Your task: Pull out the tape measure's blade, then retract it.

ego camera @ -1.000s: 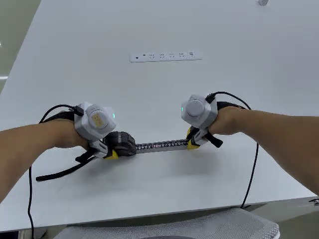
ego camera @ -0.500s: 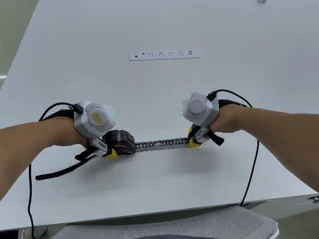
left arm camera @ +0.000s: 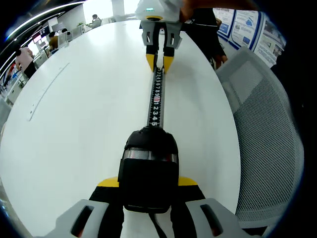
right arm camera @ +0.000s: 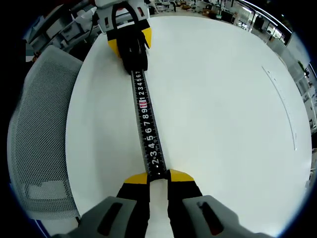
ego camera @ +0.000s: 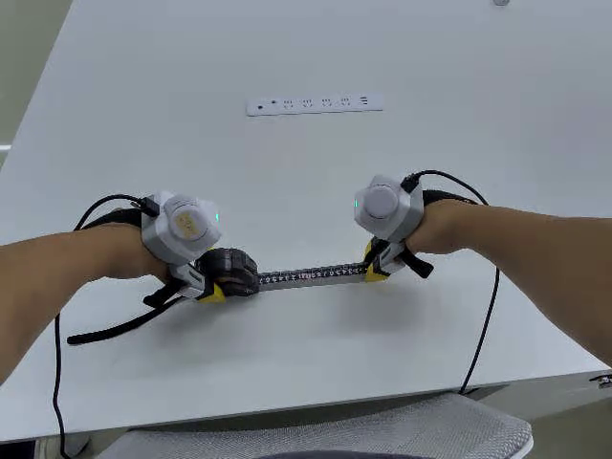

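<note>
A black tape measure case (ego camera: 229,272) (left arm camera: 148,166) lies on the white table, with my left gripper (ego camera: 212,293) (left arm camera: 147,182) shut around it. Its blade (ego camera: 311,276) (left arm camera: 156,96) (right arm camera: 147,135) runs out flat along the table to the right, numbers up. My right gripper (ego camera: 374,272) (right arm camera: 158,177) is shut on the blade's tip, yellow fingertips (right arm camera: 182,176) pinching it from both sides. In the left gripper view the right gripper (left arm camera: 158,55) stands at the blade's far end; in the right gripper view the case (right arm camera: 130,42) sits at the far end inside the left gripper.
A white power strip (ego camera: 314,103) lies farther back on the table (ego camera: 287,182). A grey mesh chair (ego camera: 325,435) (right arm camera: 42,129) stands at the near edge. Black cables (ego camera: 483,325) trail from both grippers over the table front.
My right gripper has drawn slightly to the right with the blade tip, so a little more blade shows. The left gripper and case stay put.
</note>
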Demonstrator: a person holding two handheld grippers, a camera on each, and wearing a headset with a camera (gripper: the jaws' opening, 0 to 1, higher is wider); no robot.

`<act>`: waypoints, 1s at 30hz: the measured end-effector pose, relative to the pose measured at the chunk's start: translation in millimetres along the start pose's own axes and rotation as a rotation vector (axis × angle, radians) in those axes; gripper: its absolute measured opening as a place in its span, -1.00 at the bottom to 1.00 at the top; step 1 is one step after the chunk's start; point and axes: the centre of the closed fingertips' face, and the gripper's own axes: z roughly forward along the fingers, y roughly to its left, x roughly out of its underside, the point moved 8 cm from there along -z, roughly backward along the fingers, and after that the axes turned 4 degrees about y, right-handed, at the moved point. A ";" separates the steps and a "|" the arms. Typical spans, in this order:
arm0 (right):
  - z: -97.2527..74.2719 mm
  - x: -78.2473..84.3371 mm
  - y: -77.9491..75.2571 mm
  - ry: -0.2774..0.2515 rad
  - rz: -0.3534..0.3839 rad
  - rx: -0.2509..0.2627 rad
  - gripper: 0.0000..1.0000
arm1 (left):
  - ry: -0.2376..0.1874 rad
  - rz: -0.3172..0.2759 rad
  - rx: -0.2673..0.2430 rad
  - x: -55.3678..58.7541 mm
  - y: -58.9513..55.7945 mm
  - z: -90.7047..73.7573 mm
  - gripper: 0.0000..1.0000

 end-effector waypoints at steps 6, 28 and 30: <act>-1.2 2.3 -0.3 0.003 0.001 0.001 -0.77 | 0.003 -0.001 0.000 -0.9 0.0 -0.3 -0.34; -4.2 12.8 -1.8 0.006 0.012 0.004 -0.77 | 0.007 -0.003 0.000 -2.8 1.4 0.2 -0.34; -4.7 13.5 -1.5 0.007 0.012 0.004 -0.77 | 0.008 -0.003 0.000 -3.1 1.2 0.0 -0.34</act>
